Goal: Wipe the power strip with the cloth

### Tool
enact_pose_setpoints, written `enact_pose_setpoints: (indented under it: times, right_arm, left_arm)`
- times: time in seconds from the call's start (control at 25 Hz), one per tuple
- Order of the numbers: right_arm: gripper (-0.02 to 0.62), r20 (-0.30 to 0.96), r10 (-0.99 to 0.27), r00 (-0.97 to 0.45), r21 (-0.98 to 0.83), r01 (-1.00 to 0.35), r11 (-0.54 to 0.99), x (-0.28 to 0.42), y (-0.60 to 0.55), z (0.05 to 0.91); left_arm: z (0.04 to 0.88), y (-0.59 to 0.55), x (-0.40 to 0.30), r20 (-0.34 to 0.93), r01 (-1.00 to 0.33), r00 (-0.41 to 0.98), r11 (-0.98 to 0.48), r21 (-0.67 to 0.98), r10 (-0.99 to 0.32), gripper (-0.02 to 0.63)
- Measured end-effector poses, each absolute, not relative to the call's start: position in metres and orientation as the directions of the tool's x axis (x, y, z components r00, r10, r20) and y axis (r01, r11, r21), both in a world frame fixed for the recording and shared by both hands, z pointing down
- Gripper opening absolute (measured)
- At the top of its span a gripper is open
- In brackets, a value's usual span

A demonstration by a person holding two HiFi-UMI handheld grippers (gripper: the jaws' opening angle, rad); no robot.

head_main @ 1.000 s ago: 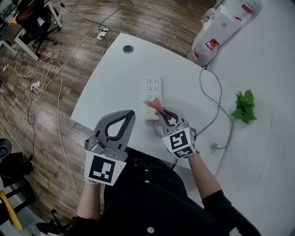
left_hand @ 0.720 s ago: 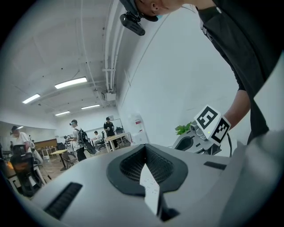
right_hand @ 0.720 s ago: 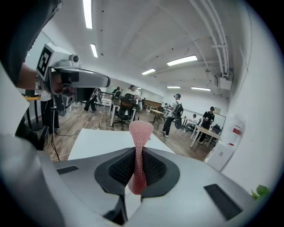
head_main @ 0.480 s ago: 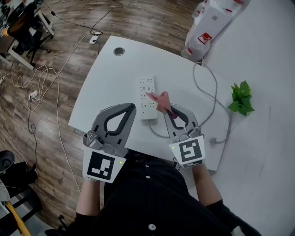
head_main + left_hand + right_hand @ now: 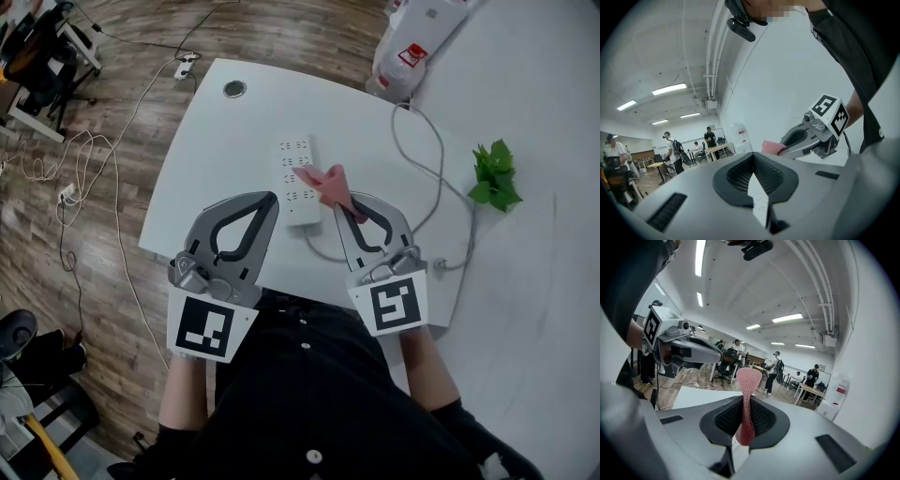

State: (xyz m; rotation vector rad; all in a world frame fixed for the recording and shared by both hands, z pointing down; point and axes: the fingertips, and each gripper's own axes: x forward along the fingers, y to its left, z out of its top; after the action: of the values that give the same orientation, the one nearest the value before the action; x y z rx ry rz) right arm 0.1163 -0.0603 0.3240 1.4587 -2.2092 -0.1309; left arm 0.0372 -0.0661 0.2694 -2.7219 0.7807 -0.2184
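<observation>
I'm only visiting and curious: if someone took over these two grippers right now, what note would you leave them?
Left gripper: jaws shut, empty, by the near end of the power strip.
Right gripper: shut on the pink cloth.
The strip lies flat on the white table; the cloth overlaps its right edge, contact unclear.
Done: cloth gripped.
Left: wipe the strip.

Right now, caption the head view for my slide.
Right gripper holds pink cloth by white power strip; left gripper shut, empty.

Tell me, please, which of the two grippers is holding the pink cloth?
The right gripper: its jaws are shut on the pink cloth, whereas the left gripper has its jaws shut on nothing.
</observation>
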Motion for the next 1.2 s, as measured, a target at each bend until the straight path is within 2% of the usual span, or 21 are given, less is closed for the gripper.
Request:
enact_pose_setpoints:
  times: [1.2]
  right_arm:
    - [0.051,0.344,-0.885,-0.312,0.343,-0.836,0.428,0.105,-0.053,0.326]
  left_arm:
    - [0.277,-0.062,0.026,0.078,-0.498,0.835,-0.809,-0.312,-0.544,0.014]
